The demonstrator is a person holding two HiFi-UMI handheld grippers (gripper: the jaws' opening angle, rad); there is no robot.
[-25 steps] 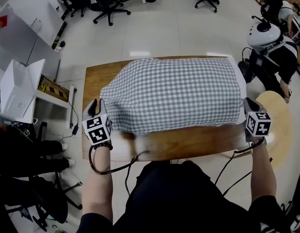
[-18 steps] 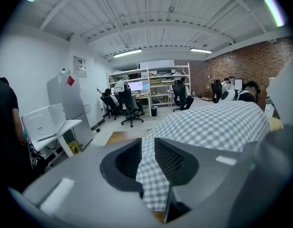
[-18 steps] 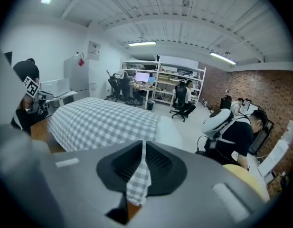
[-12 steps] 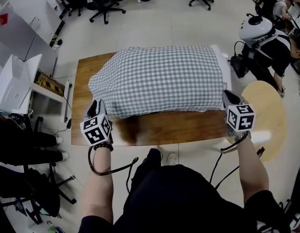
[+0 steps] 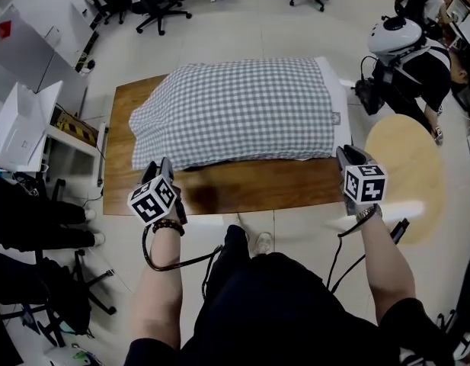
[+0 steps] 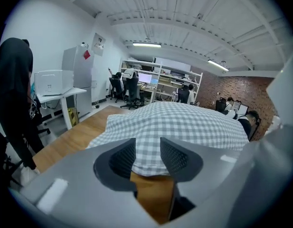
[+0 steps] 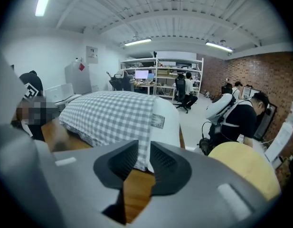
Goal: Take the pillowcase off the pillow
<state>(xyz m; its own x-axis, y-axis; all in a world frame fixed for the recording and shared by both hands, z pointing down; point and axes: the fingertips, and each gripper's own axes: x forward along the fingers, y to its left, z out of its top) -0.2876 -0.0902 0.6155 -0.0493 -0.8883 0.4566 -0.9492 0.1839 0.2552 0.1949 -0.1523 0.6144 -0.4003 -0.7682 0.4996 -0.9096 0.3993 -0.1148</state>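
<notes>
Pillowcase (image 5: 235, 109) lies sideways just ahead | open end nearest right gripper (image 5: 349, 154), jaws just opened a crack, empty | left gripper (image 5: 164, 166) jaws just opened halfway, empty

A rectangular wooden table (image 5: 250, 191) stands on a pale tiled floor (image 5: 280, 21); on it lies one pillow (image 5: 331, 90) in a grey-and-white checked pillowcase (image 5: 235, 111), lengthwise toward the far edge; its white end shows at the right; bare wood runs along the near edge.
</notes>
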